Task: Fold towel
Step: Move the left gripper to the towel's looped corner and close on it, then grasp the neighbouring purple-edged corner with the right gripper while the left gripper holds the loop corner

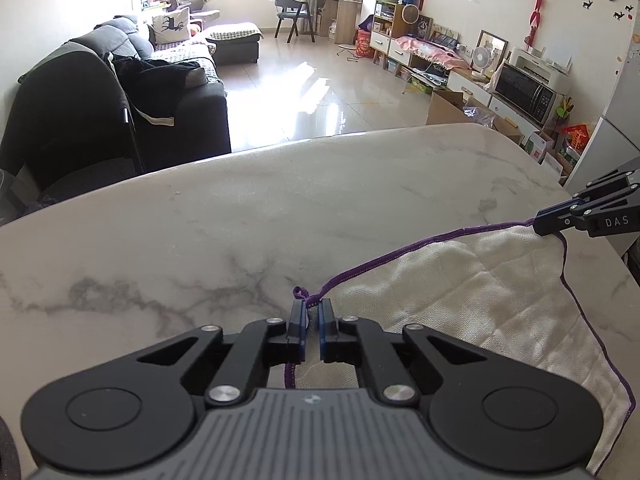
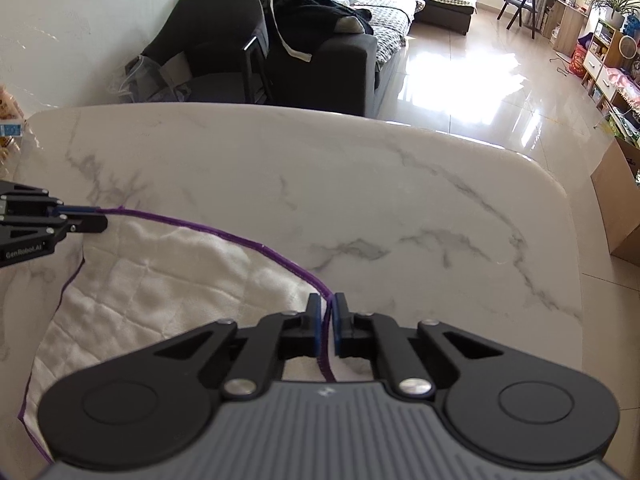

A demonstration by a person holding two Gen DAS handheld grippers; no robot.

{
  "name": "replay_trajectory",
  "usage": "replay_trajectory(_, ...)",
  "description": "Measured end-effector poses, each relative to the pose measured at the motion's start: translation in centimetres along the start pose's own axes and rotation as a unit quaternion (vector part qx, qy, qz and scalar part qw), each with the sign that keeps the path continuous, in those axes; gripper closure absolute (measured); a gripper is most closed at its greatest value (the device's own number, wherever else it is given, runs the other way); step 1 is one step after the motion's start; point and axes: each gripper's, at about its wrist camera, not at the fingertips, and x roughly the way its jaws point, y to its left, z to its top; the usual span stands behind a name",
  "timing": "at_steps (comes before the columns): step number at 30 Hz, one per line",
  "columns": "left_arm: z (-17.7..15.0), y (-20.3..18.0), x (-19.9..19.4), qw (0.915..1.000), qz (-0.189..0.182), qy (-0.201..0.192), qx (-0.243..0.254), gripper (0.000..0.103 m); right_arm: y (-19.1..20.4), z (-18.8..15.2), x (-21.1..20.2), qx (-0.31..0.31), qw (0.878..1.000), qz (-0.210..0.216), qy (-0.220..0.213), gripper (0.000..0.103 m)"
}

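Towel: a white quilted towel with a purple stitched hem lay on the marble table, spread between the two grippers and sagging back toward the person from the edge they held.
Towel's far edge: the purple hem ran from one gripper's tips to the other's in a slack curve, lifted a little at both ends.
Hanging loop: a small purple loop stuck out just past the left gripper's tips.
Left gripper: the left gripper was clamped on the towel's corner, its blue pads pressed close with the hem pinched between them.
Right gripper: the right gripper was likewise closed on the opposite corner, the purple hem running straight down between its blue pads.
Table: the white marble table with grey veins stretched bare ahead of both grippers.
Beyond the table: a dark sofa stood past the far edge to the left gripper's left, glossy floor ahead, low cabinets to the right.
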Motion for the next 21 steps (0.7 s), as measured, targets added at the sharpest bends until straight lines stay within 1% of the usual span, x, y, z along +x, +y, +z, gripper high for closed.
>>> replay_trajectory(9, -1.1, -1.0, -2.7, 0.9998, -0.008, -0.019, 0.007, 0.098, 1.4, -1.4, -2.7, -0.010, 1.000, 0.005, -0.024, 0.098)
replay_trajectory(21, -3.4, -2.5, -5.7, 0.9990, -0.017, -0.030, 0.030, 0.098, 2.7, -3.5, -5.3, -0.021, 0.999, 0.009, -0.037, 0.099)
